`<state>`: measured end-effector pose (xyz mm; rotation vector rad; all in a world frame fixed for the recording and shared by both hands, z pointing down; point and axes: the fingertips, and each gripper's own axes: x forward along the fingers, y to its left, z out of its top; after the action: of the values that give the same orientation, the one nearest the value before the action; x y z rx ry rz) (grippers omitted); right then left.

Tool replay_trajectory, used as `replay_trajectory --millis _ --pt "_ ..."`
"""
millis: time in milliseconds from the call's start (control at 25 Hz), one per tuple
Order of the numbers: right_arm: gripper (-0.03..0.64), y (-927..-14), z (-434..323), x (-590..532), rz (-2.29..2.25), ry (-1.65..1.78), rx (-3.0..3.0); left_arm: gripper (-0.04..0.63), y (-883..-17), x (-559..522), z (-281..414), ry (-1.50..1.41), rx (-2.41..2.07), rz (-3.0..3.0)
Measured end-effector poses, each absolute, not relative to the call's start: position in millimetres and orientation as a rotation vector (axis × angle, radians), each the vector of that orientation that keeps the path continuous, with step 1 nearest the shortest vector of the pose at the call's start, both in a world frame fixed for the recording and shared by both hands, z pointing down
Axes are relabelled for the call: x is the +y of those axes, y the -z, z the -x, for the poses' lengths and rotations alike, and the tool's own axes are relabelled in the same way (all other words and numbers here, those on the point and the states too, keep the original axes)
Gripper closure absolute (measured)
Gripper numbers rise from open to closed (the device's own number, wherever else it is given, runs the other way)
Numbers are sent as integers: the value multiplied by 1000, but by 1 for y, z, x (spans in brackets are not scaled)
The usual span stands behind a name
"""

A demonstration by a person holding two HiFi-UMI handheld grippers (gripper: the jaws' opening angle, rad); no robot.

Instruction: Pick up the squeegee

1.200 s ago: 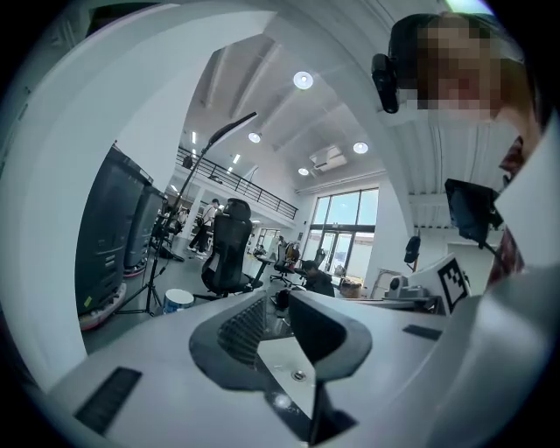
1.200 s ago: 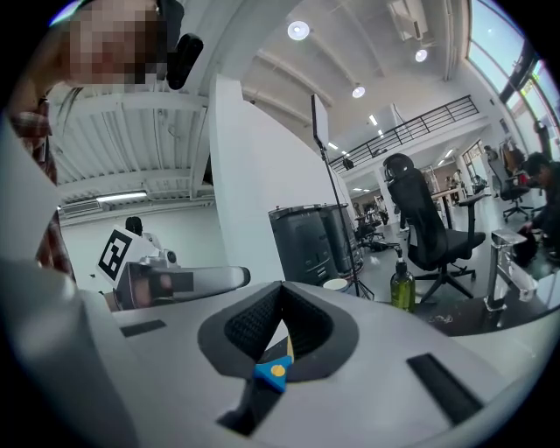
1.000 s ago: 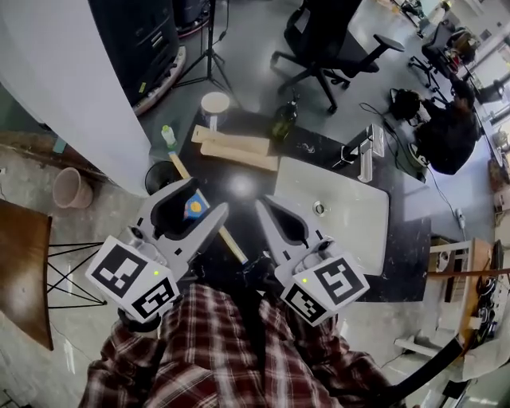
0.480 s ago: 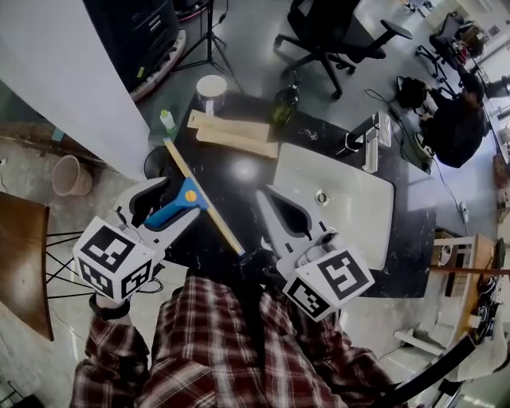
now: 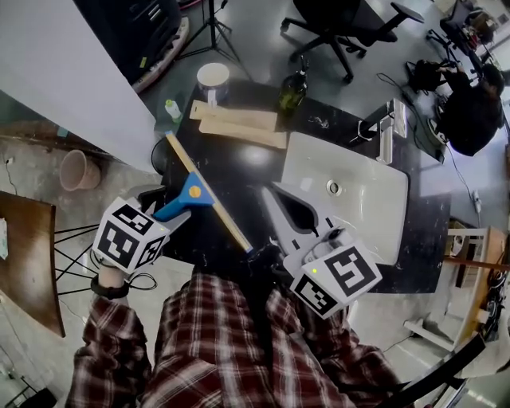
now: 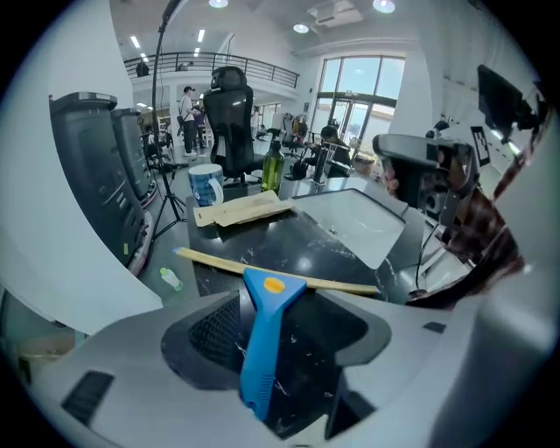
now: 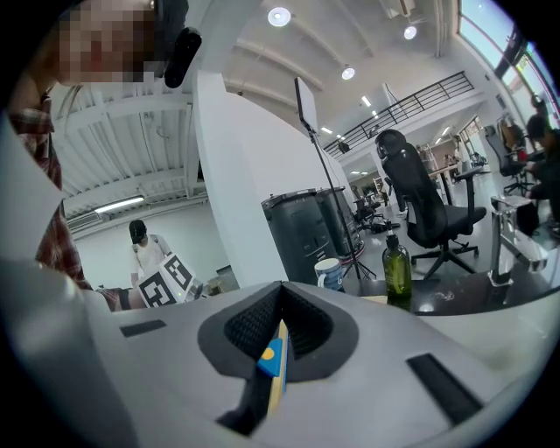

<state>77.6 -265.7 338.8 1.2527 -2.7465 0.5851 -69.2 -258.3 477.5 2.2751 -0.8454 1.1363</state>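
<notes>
The squeegee (image 5: 190, 194) has a blue handle and a long tan blade and lies on the black table (image 5: 247, 171) near its left front edge. My left gripper (image 5: 170, 209) has come down over the handle and points steeply down. In the left gripper view its jaws stand wide, and the blue handle (image 6: 265, 337) lies in the gap of the left gripper (image 6: 280, 325) with no pad touching it. My right gripper (image 5: 271, 191) hovers over the table right of the blade, its fingertips together and nothing in them. The right gripper view shows the squeegee (image 7: 273, 360) beyond the right gripper (image 7: 280, 289).
A white sink basin (image 5: 351, 191) with a faucet (image 5: 390, 131) fills the table's right part. Wooden boards (image 5: 239, 127), a green bottle (image 5: 292, 88) and a mug (image 5: 213, 80) stand at the far edge. An office chair (image 5: 343, 24) and a seated person (image 5: 470, 111) are behind.
My left gripper has dropped and swung left from in front of me down onto the squeegee handle, tilting downward, with its jaws wider. The right gripper has hardly moved.
</notes>
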Motion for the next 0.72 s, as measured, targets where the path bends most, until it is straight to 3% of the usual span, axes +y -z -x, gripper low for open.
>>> replay_trajectory --millis 720 --pt "606 -368 -91 -263 -1265 -700 -2692 344 -545 -255 68 -1517 -720 -2157"
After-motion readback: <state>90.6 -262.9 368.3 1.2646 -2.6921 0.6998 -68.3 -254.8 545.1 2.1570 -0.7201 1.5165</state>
